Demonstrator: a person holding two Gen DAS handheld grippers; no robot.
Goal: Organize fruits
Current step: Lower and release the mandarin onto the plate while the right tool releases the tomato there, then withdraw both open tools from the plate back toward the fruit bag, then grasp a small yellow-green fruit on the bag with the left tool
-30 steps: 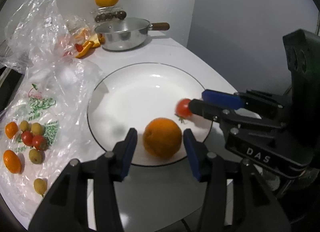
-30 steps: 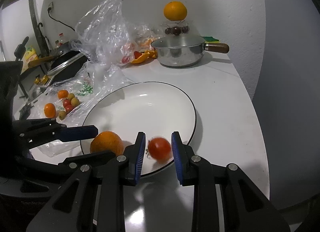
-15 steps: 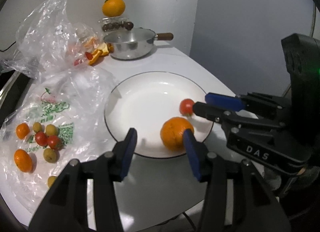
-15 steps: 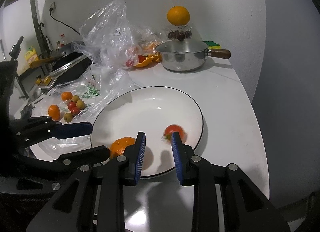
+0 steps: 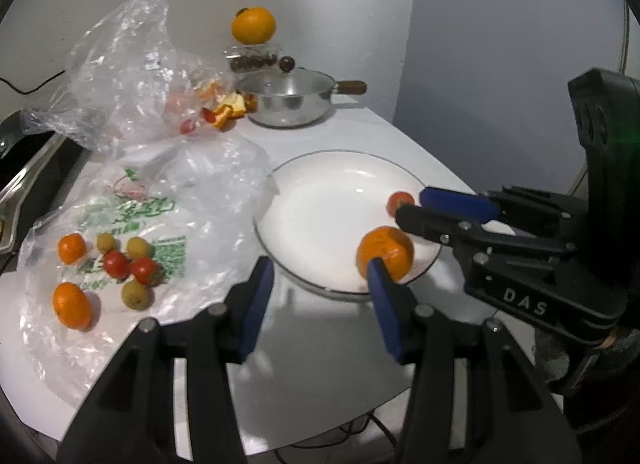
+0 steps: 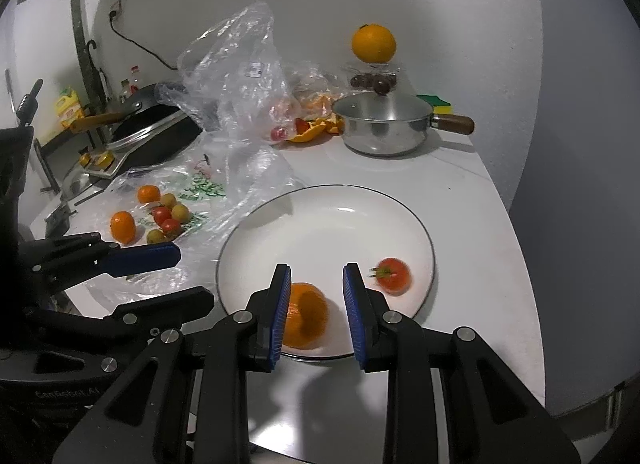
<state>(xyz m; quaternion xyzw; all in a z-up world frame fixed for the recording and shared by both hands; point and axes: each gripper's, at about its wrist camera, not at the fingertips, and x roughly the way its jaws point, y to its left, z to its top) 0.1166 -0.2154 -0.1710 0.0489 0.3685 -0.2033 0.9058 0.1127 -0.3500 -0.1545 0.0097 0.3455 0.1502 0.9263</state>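
A white plate holds an orange and a small red tomato. My left gripper is open and empty, just short of the plate's near rim. My right gripper is open and empty above the plate's near edge; it also shows in the left wrist view. Several small oranges, tomatoes and green fruits lie on a flat plastic bag to the left.
A steel pan with a wooden handle stands at the back. An orange sits on a clear box behind it. A crumpled bag with peels lies at back left. The counter edge runs along the right.
Both grippers have pulled back from the plate. The right gripper let go of the tomato, which now lies on the plate. The left gripper has swung left, away from the orange.
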